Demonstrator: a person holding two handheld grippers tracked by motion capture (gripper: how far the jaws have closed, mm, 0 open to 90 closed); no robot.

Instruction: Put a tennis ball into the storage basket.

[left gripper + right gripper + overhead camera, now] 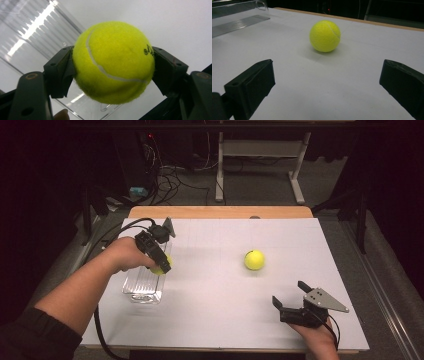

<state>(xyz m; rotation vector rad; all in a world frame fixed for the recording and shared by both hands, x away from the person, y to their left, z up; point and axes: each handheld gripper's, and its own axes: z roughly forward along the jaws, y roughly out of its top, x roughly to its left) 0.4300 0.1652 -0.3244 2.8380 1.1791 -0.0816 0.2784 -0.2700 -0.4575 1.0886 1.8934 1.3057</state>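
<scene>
Our left claw [161, 262] grips one tennis ball [113, 62] over the clear plastic bin [142, 287] at nine o'clock, ready to drop. The second tennis ball [254, 260] waits mid-surface, at eleven o'clock from our right claw [289, 299], which is wide and empty.

I am seeing my left gripper [161, 264] holding one tennis ball [113, 62] over the clear tray [143, 285] at the table's [225, 315] left. A second ball [254, 260] is lying right of centre, ahead of my right gripper [290, 296].
</scene>
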